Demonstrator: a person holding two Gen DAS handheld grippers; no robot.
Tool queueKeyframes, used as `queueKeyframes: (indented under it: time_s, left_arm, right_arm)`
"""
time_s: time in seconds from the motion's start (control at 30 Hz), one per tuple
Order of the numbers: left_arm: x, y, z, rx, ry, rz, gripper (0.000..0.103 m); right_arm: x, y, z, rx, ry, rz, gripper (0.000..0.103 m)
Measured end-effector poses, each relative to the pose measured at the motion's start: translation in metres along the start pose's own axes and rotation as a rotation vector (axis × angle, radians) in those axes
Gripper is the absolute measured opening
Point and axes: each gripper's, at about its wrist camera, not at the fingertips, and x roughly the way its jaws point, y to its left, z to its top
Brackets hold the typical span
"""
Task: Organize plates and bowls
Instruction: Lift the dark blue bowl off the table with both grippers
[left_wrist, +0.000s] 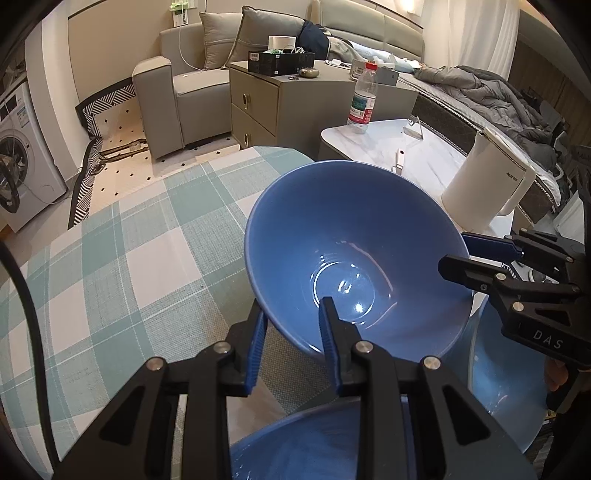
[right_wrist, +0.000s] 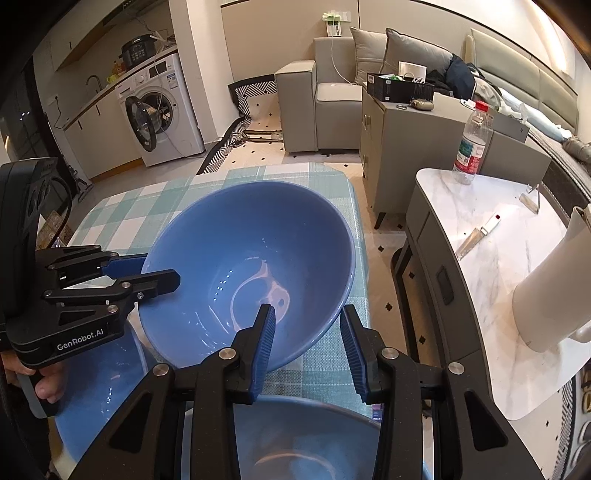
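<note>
A deep blue bowl (left_wrist: 354, 236) hangs tilted over the checked tablecloth (left_wrist: 129, 258), held from two sides. My left gripper (left_wrist: 293, 334) is shut on its near rim, one finger inside the bowl and one outside. My right gripper (left_wrist: 460, 254) is clamped on the bowl's right rim. In the right wrist view the same bowl (right_wrist: 251, 258) has my right gripper (right_wrist: 308, 341) shut across its near wall, and my left gripper (right_wrist: 155, 273) bites its left rim. A second blue bowl (right_wrist: 306, 443) sits below, next to a blue plate (right_wrist: 99, 387).
A marble side table (right_wrist: 491, 258) to the right carries a white kettle (right_wrist: 554, 295), a water bottle (right_wrist: 471, 144) and a knife (right_wrist: 476, 232). Beyond the table's far edge are a grey cabinet (left_wrist: 266, 107), a sofa and a washing machine (right_wrist: 159, 110).
</note>
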Motion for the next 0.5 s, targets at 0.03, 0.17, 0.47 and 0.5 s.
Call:
queueKeyframes:
  time_s: [0.03,0.17,0.47,0.5]
  left_arm:
    - [-0.001,0.000,0.000,-0.001,-0.005,-0.002,0.027]
    - [-0.008,-0.001,0.001,-0.002,-0.024,0.000,0.027]
    - [-0.025,-0.007,0.003,0.003,-0.066,-0.002,0.027]
    - [-0.026,-0.008,0.002,0.004,-0.069,-0.002,0.027]
  right_arm:
    - [-0.001,0.001,0.000,-0.006,-0.006,-0.007,0.038]
    - [-0.006,0.004,-0.002,-0.017,-0.018,-0.015,0.038]
    - [-0.026,0.005,-0.004,-0.015,-0.062,-0.018,0.038]
    - [-0.028,0.004,-0.004,-0.015,-0.066,-0.018,0.038]
